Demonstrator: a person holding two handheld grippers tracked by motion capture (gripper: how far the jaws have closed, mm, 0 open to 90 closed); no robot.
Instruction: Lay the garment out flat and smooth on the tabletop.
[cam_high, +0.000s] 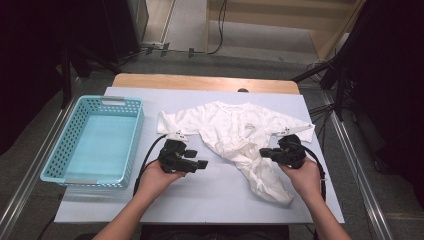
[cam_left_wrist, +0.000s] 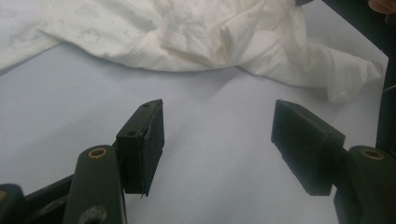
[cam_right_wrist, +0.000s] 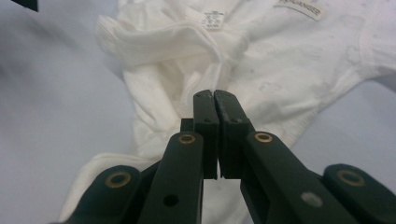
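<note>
**Right tongs shut at the garment**

My right tongs (cam_right_wrist: 213, 100) are closed, jaws pressed together over the white garment's (cam_high: 235, 132) crumpled middle; whether they pinch cloth I cannot tell. My left tongs (cam_left_wrist: 217, 135) stand apart, holding nothing, just beside the garment on the tabletop (cam_high: 200, 195). A blue basket (cam_high: 95, 142) sits further left.

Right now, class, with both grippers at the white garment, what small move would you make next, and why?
Probably bring the left gripper forward onto the near edge of the white garment and close it. Its jaws stand open over bare table cover, short of the cloth, while the right gripper looks shut at the crumpled leg, whether with cloth pinched between its jaws I cannot tell. A second hold would let the garment be lifted or folded, perhaps toward the blue basket.
</note>
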